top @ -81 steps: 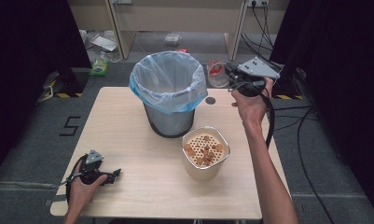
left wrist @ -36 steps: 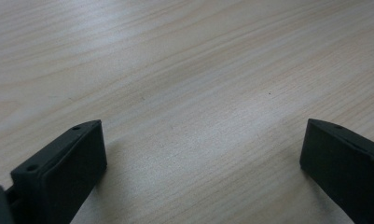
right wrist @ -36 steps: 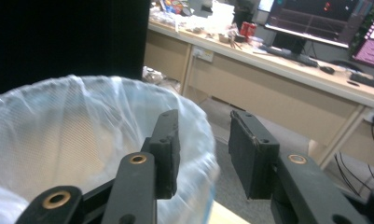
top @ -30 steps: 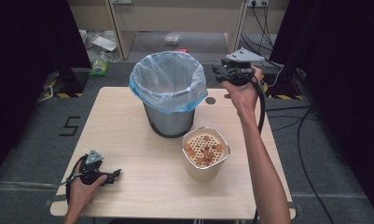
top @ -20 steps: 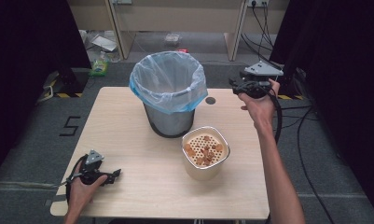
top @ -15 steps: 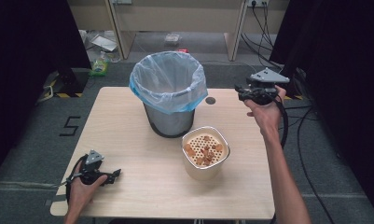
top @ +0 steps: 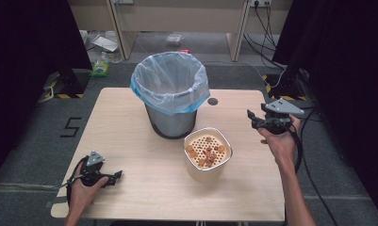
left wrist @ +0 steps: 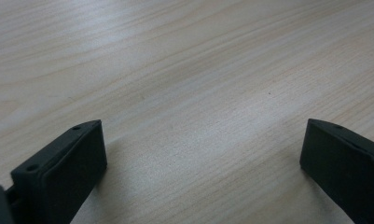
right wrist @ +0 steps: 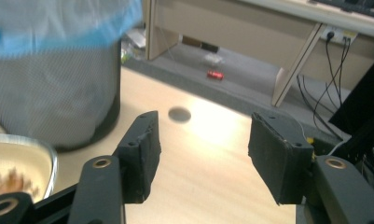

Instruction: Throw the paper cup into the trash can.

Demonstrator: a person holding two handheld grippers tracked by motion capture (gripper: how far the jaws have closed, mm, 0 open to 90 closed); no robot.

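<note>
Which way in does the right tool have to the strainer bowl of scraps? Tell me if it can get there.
Probably yes. The right tool hangs open and empty over bare table, right of the strainer bowl. Nothing lies between them; the lined bin stands behind the bowl, off that line.

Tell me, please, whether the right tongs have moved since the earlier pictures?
Yes. The right tongs have come away from the bin's rim, down toward the person, right of the bowl; their jaws have been opening, empty.

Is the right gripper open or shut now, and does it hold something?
Open and empty: the right gripper has just been opening; bare table shows between its jaws.
</note>
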